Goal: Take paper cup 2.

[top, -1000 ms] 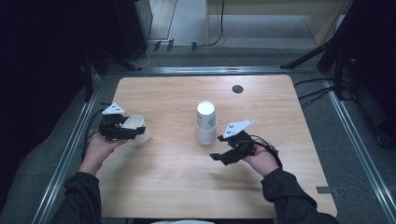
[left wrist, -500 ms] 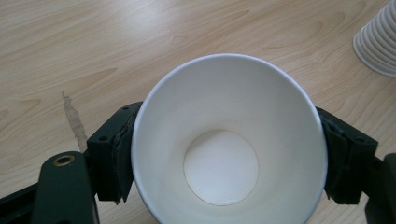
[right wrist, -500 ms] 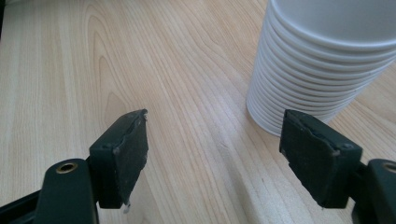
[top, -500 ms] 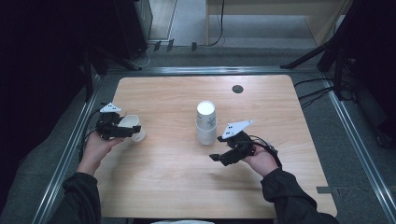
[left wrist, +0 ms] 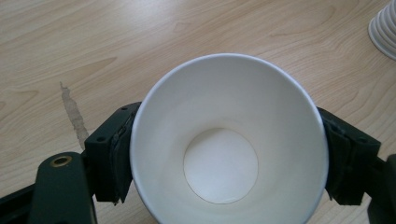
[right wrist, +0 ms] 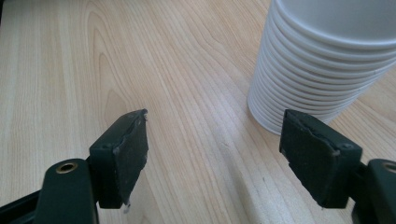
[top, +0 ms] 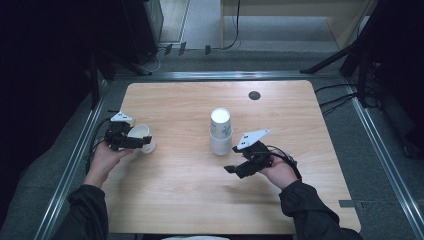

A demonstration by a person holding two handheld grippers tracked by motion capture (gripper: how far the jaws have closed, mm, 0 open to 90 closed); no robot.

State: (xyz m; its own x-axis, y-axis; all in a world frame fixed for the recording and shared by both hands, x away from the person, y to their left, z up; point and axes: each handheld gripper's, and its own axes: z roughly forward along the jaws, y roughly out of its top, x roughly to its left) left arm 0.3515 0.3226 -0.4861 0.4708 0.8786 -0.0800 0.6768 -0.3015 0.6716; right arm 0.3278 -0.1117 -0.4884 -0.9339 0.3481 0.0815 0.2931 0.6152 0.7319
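Note:
A white paper cup (left wrist: 229, 140) sits mouth-up between the jaws of my left gripper (top: 141, 141) near the table's left edge. The jaws have just been opening, but both pads (left wrist: 116, 158) still lie against the cup's sides with no gap showing. From above, the cup (top: 142, 133) rests low on the wooden table (top: 175, 190). A tall stack of white paper cups (top: 220, 131) stands mid-table. My right gripper (top: 240, 168) hovers just in front and right of the stack (right wrist: 322, 60), open and holding nothing.
A small dark round hole (top: 254, 95) lies in the table's far right area. Metal rails (top: 75, 160) frame the table on both sides. Bare wood stretches across the near half and between the two hands.
The cup and the left gripper have shifted very slightly to the left. The right gripper and the cup stack have not moved.

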